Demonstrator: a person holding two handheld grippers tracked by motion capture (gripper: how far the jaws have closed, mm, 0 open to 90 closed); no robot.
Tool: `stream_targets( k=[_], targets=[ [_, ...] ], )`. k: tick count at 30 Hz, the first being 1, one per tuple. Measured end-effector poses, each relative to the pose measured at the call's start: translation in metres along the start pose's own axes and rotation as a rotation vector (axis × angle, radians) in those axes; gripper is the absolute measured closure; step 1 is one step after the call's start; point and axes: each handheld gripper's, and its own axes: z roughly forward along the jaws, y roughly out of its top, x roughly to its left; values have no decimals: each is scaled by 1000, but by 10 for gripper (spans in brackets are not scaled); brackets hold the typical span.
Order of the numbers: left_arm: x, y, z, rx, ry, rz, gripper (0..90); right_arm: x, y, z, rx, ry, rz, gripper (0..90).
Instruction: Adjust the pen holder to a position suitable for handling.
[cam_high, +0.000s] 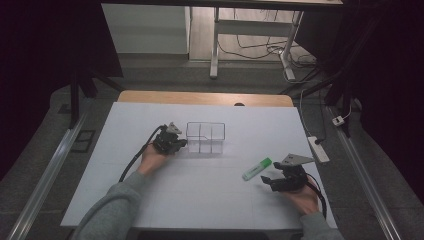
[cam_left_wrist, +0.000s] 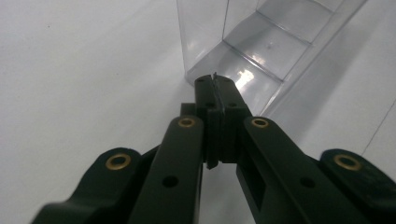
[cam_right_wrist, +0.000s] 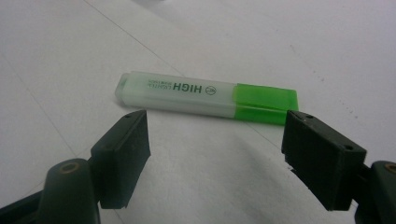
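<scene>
- The left gripper (cam_high: 181, 143) sits at the left end of the clear plastic organizer (cam_high: 205, 137), near the middle of the white table (cam_high: 200, 195).
- In the left gripper view its 2 black jaws are pressed together, pad against pad, with no gap between them; the left gripper (cam_left_wrist: 215, 80) has its tips right at the near bottom corner of the clear plastic organizer (cam_left_wrist: 261, 51).
- A thin sliver seems to stick up between the closed tips, but it is too small to tell whether the jaws pinch the organizer's wall or just touch it.
- The organizer stands upright on the table, and its dividers split it into several compartments.
- The right gripper (cam_high: 265, 179) rests low at the right side of the table, held in the person's right hand (cam_high: 301, 199).
- In the right gripper view the right gripper (cam_right_wrist: 217, 140) has its 2 jaws spread wide and nothing between the pads.
- The green highlighter (cam_right_wrist: 205, 98) lies flat on the table just beyond those open jaws, untouched by either pad.
- In the high view the green highlighter (cam_high: 257, 168) lies aslant, just beside the right gripper's tips and well apart from the organizer.
</scene>
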Motion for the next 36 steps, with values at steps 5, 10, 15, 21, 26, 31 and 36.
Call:
stream_targets(
  k=[5,10,15,21,26,31,36],
  targets=[
    [-1,1,1,0,-8,1,888,0,0,0,-4,-1,-1,231],
    [1,0,-1,-6,-15,7,887,0,0,0,-5,-1,-4,231],
    [6,-6,-12,-22,-11,-13,888,1,0,-1,-6,0,-6,231],
    [4,-19,-32,-37,-1,-14,887,0,0,-1,-4,-1,-8,231],
    [-1,-30,-50,-54,-11,0,835,1,0,0,1,-3,-15,231],
    [-7,-42,-65,-69,-52,-29,651,1,-1,-1,-7,0,-13,230],
    [-16,-53,-78,-74,-48,-41,524,1,-1,0,-8,7,-19,230]
  ],
)
